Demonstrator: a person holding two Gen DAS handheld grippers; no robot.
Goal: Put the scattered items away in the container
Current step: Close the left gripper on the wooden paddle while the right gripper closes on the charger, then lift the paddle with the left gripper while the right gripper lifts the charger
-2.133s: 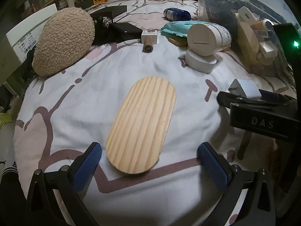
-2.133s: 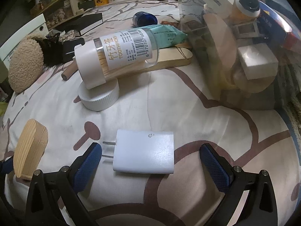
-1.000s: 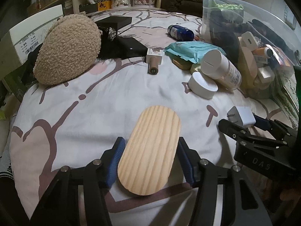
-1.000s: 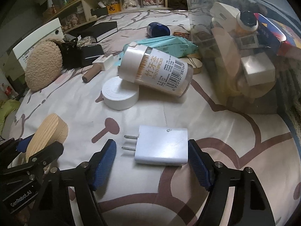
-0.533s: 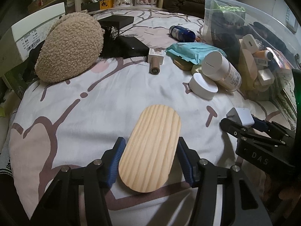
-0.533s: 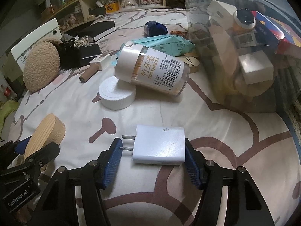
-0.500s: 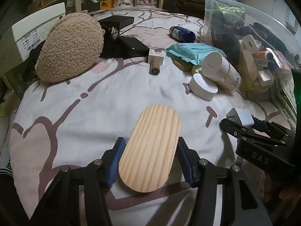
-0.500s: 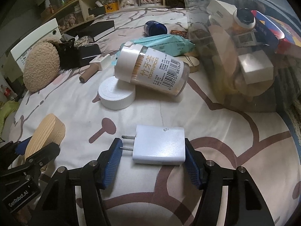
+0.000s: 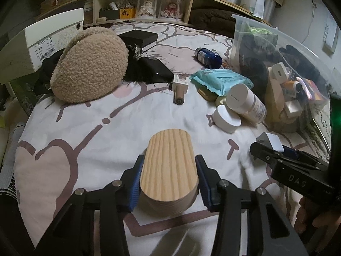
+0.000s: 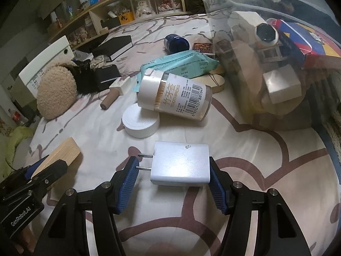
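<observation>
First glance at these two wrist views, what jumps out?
The left tongs, which have just been closing, clamp a pale wooden block lifted off the bedspread. The right tongs grip a white charger by prongs and back. Behind lies a toothpick jar beside the crammed clear container.

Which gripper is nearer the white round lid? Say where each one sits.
Right. The right gripper, around the charger, sits just in front of the white round lid; the left gripper, clamping the wooden block, is farther away.

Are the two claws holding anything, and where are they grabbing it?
The left claw has just closed on the wooden block, squeezing its long sides. The right claw grips the white charger end to end, one pad against its prongs.
</observation>
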